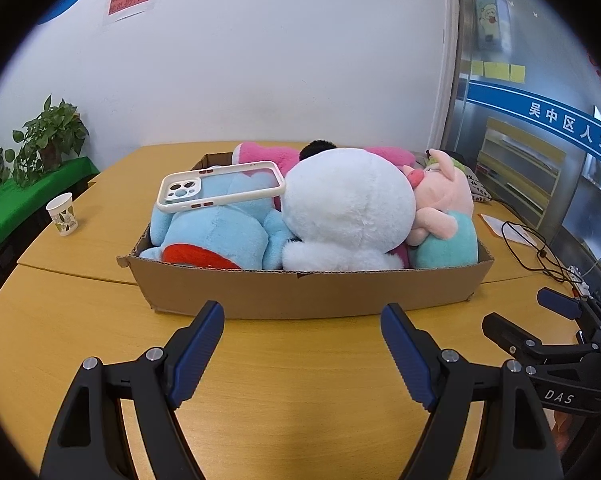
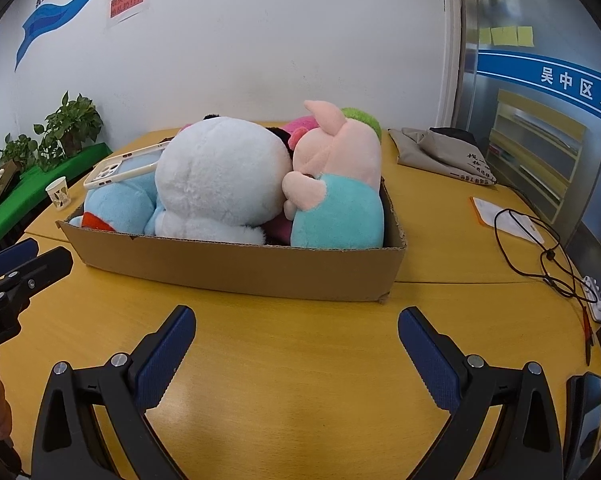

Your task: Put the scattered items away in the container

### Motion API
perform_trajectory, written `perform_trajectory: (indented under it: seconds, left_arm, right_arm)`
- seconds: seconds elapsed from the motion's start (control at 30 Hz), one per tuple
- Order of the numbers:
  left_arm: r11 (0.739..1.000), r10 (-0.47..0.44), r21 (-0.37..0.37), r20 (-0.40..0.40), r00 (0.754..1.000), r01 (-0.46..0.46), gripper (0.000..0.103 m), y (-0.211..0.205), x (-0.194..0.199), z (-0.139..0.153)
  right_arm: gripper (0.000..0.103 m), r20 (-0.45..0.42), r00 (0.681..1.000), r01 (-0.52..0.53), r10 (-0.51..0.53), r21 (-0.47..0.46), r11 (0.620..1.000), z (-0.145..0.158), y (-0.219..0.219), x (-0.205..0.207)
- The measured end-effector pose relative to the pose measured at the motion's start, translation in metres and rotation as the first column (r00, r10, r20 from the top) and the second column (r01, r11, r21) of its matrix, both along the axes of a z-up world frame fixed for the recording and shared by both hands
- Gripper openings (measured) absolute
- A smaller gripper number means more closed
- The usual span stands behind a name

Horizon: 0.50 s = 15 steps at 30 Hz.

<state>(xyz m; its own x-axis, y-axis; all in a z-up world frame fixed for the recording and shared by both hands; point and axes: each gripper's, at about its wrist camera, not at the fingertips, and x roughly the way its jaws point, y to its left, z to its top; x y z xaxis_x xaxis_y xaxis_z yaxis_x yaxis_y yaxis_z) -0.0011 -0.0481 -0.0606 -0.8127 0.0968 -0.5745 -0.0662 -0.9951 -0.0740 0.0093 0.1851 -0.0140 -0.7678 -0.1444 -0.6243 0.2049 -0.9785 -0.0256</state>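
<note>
A cardboard box (image 1: 300, 292) (image 2: 236, 268) sits on the wooden table, packed with plush toys: a white one (image 1: 348, 204) (image 2: 216, 184), a light blue one (image 1: 216, 232) (image 2: 116, 200), a pink pig in teal (image 1: 444, 204) (image 2: 336, 184) and a pink one (image 1: 268, 156) behind. A white phone case (image 1: 220, 188) (image 2: 120, 168) lies on top of the blue plush. My left gripper (image 1: 302, 320) is open and empty, in front of the box. My right gripper (image 2: 296, 328) is open and empty, also in front of the box; it shows in the left wrist view (image 1: 520, 312).
A paper cup (image 1: 62, 214) (image 2: 58, 193) stands on the table left of the box. A grey cloth bag (image 2: 444, 152), a paper sheet (image 2: 500, 216), a black cable (image 2: 540, 248) and a power strip (image 2: 596, 292) lie at the right. Potted plants (image 1: 48, 136) stand at far left.
</note>
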Motion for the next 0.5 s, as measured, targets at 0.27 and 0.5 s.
perform_trajectory:
  seconds: [0.27,0.5]
  left_arm:
    - [1.000,-0.014,-0.012,0.006,1.000,0.014,0.081,0.0058,0.0009,-0.0008]
    - [1.000,-0.009,-0.011,0.012,1.000,0.010,0.081,0.0072,0.0011,-0.0029]
  right_arm:
    - [0.103,0.014,1.000,0.017,-0.017,-0.002,1.000,-0.0019,0.0028,-0.0028]
    - [0.103,0.017,1.000,0.014,-0.014,0.006,1.000,-0.0045,0.0034,0.0000]
